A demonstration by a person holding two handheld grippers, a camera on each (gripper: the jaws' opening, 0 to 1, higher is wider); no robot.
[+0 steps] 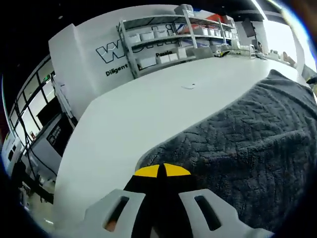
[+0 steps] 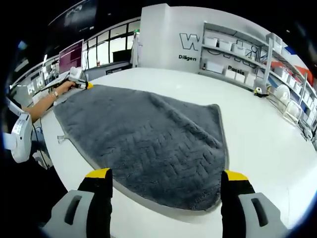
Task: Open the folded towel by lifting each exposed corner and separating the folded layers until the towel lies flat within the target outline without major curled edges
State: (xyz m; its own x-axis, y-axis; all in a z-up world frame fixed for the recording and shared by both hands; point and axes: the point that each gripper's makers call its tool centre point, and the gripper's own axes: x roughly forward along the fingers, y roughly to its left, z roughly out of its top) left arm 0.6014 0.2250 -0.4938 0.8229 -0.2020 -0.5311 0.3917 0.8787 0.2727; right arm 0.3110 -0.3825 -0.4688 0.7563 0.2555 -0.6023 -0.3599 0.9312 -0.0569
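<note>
Towel: a grey towel [image 2: 148,141] with a woven zigzag texture lies spread on a white table [image 2: 257,134]. In the right gripper view it stretches from the near edge of the table away to the far left, with one corner on the right side [image 2: 216,106] and a small tag [image 2: 61,138] at its left edge.

Left gripper: in the left gripper view the left gripper [image 1: 161,171] has its yellow-tipped jaws pressed together at the towel's edge [image 1: 148,154]; whether cloth is pinched between them cannot be told. In the right gripper view it shows at the far left corner of the towel [image 2: 79,84], held by a person's hand [image 2: 66,87].

Right gripper: the right gripper [image 2: 166,174] has its jaws spread wide, one on each side of the towel's near edge, grasping nothing.

Table: white and smooth, curving away to the left in the left gripper view.

Background: white shelves [image 1: 168,42] with boxes stand against a wall with dark lettering [image 1: 111,51], far behind the table.
</note>
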